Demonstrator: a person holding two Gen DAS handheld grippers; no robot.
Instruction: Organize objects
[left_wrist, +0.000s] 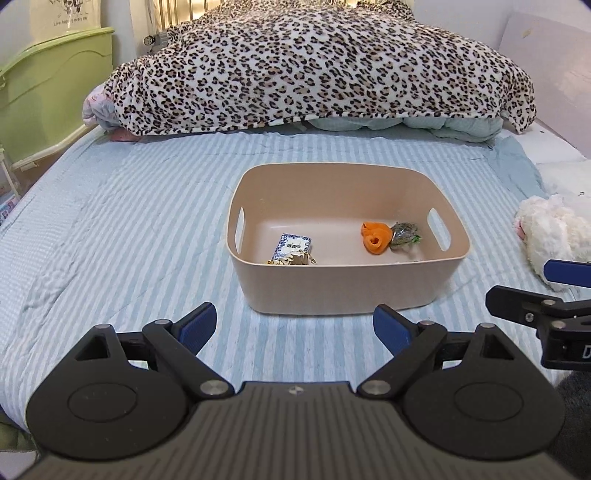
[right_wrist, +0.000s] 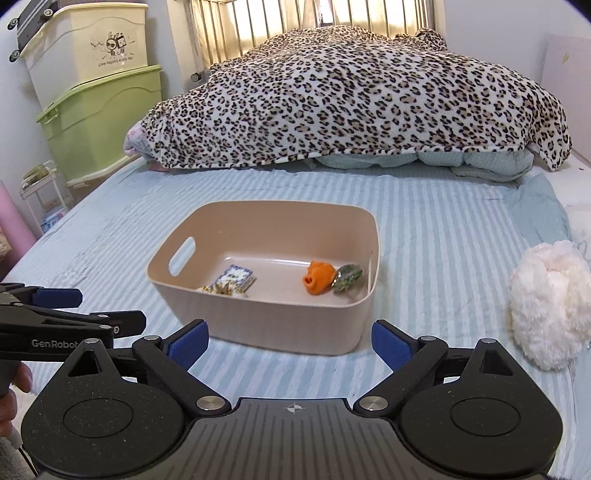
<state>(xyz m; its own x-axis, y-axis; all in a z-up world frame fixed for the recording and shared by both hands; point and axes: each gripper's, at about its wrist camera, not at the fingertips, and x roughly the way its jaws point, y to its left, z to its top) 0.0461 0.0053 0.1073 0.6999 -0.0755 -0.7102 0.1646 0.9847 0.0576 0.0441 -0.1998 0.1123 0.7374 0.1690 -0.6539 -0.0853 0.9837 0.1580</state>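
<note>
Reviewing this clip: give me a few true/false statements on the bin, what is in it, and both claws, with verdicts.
1. The beige bin sits on the striped sheet. True.
2. The orange item lies on the sheet outside the bin. False: it is inside the bin, beside the green wrapped item.
3. The left claw is open and empty. True.
4. The right claw grips the fluffy white toy. False: it is open and empty; the toy lies on the bed to the right.
5. The blue-and-white packet is in the bin's left part. True.
</note>
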